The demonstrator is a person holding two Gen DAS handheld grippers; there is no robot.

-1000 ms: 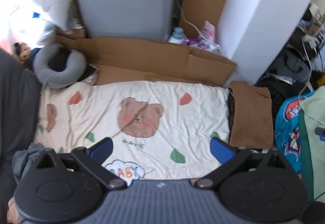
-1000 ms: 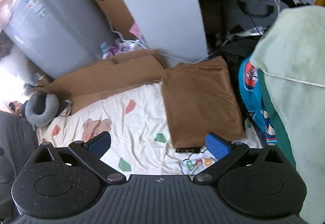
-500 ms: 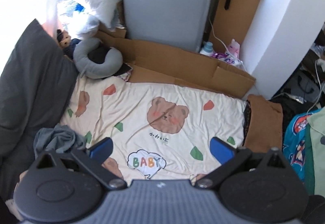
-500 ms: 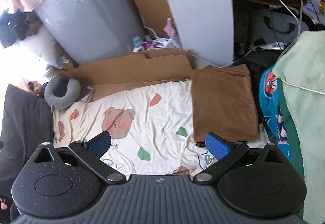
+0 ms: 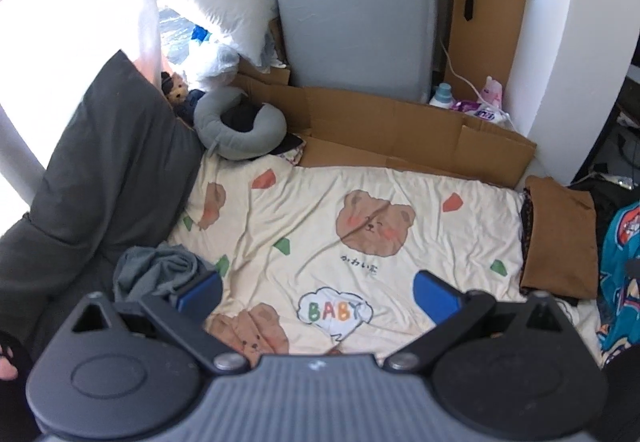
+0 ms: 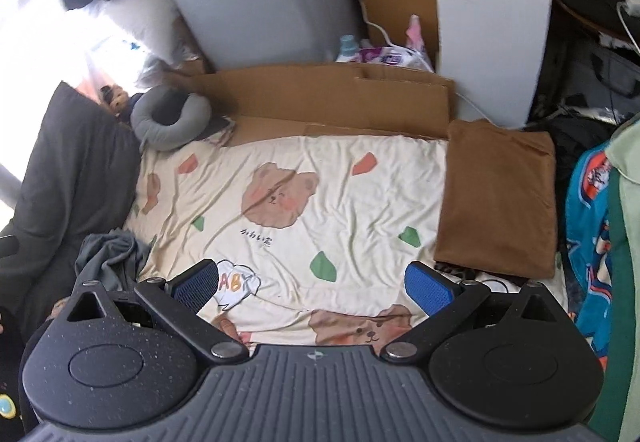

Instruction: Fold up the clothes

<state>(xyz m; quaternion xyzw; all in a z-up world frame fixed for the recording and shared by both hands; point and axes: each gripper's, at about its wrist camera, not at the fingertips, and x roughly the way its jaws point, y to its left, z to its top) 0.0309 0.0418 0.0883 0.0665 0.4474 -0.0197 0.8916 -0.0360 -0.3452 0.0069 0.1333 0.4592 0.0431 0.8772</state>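
Observation:
A crumpled grey-green garment (image 5: 158, 274) (image 6: 108, 256) lies at the left edge of a cream bear-print sheet (image 5: 360, 226) (image 6: 304, 201). A folded brown garment (image 5: 560, 242) (image 6: 498, 201) rests on a dark patterned one at the sheet's right end. My left gripper (image 5: 318, 296) hangs open above the sheet's near side, its left fingertip (image 5: 198, 294) just beside the grey-green garment. My right gripper (image 6: 314, 286) is open too, above the near middle of the sheet, holding nothing.
A dark grey pillow (image 5: 100, 169) lies left, a grey neck pillow (image 5: 240, 127) and flattened cardboard (image 5: 400, 129) at the back, a grey appliance (image 5: 352, 1) behind. A blue printed cloth (image 6: 588, 226) and a pale green cloth (image 6: 628, 201) lie right.
Both views have swung left and pulled back from the brown folded garment. The grey-green garment and the dark pillow have come into sight. Both grippers stayed open.

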